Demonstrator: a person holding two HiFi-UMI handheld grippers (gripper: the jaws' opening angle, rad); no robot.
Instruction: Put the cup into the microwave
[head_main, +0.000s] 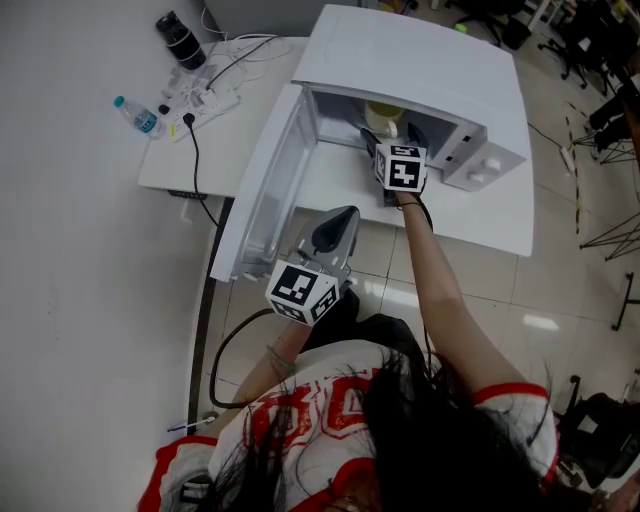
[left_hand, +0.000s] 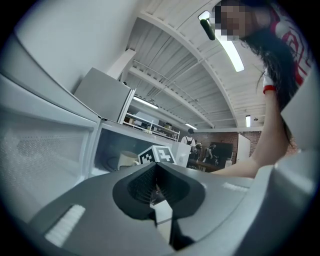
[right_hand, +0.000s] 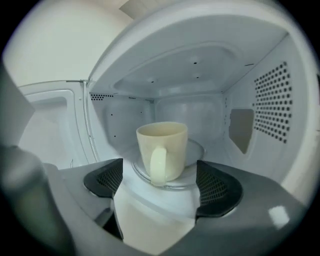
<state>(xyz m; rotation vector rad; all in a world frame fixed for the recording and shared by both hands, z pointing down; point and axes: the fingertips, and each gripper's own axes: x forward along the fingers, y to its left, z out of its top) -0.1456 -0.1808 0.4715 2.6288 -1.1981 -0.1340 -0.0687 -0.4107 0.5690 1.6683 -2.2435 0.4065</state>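
A cream cup (right_hand: 162, 150) stands upright on the glass turntable (right_hand: 195, 150) inside the white microwave (head_main: 420, 60), its handle facing the camera. In the head view the cup (head_main: 382, 118) shows just inside the opening. My right gripper (right_hand: 162, 182) is open at the microwave's mouth, its pads a little short of the cup and apart from it. My right gripper (head_main: 392, 150) reaches into the opening. My left gripper (left_hand: 157, 187) is shut with nothing in it, held low in front of the open door (head_main: 265, 190). In the head view my left gripper (head_main: 333, 235) sits below the table edge.
The microwave door hangs open to the left. A water bottle (head_main: 137, 115), a power strip with cables (head_main: 205, 100) and a dark canister (head_main: 180, 40) lie on the white table (head_main: 180, 160) at the left. Perforated walls (right_hand: 272, 102) close in the cavity.
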